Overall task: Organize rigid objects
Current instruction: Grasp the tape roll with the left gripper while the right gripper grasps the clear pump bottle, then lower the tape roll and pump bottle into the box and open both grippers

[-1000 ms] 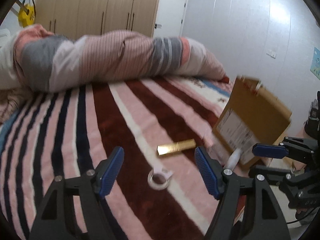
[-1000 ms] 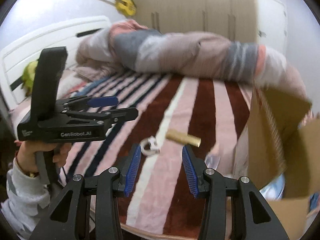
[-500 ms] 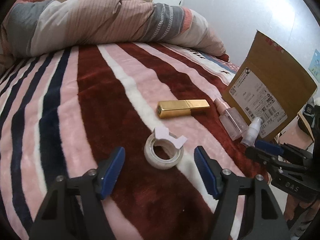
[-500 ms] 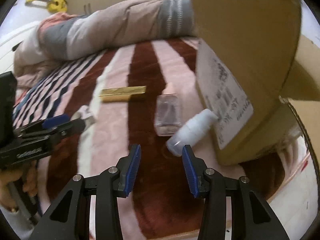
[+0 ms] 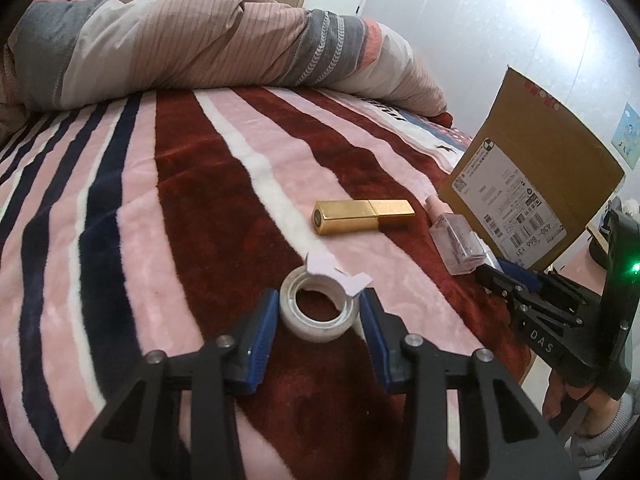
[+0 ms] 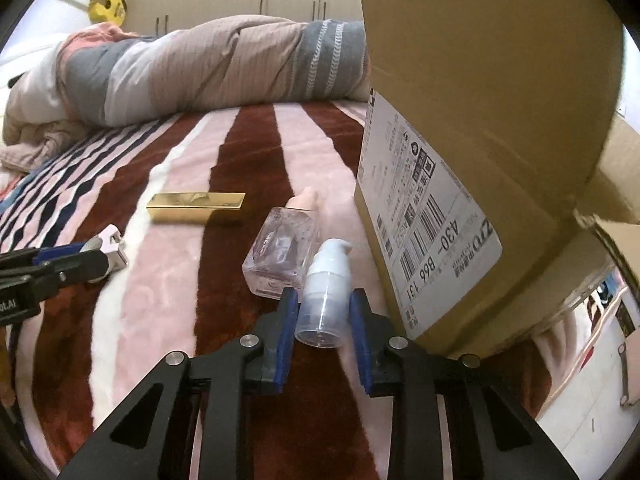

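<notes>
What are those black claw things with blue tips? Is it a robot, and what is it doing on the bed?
No robot: a person holds two grabbers, each with a camera looking along its fingers. The left grabber straddles a tape roll on the striped blanket; its blue pads sit just beside the roll, not squeezing it. The right grabber straddles a small white pump bottle lying down; whether it grips yet, I cannot tell. Nearby lie a gold case and a clear glass bottle, beside a cardboard box. Nothing is lifted.
</notes>
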